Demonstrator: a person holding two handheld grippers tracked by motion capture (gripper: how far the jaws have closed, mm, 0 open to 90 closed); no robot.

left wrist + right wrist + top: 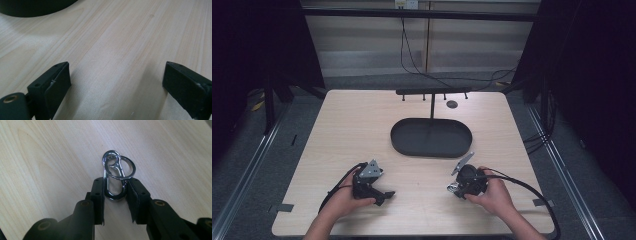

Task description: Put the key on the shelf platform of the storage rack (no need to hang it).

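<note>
Pale wood-grain table [362, 125], square-cornered, standing in a dim room with dark curtains at both sides, a light panelled wall behind and cables hanging down it. Black oval tray [432, 137] at table centre, with a thin post rising from its far rim to a crossbar with short pegs [433, 92]; small dark disc [452, 104] beside the post, nature not readable. Tape marks at the near table corners. Left gripper [384, 195] held low near the near-left edge, forearm cut off at the bottom of the high view; jaws spread wide in the left gripper view, nothing between them but bare wood, tray edge cut off at the top left corner. Right gripper [116, 192] held at the near right, mostly hidden by the hand [494, 192] in the high view. Metal carabiner clip with key ring [116, 176] lying flat on the table, lower loop sitting between the right jaws, upper loop and ring protruding beyond the tips. Jaws drawn narrow around the clip; right pad appearing to touch, left pad contact not clear, firm pinch not confirmable. Clip too small to make out in the high view.
</note>
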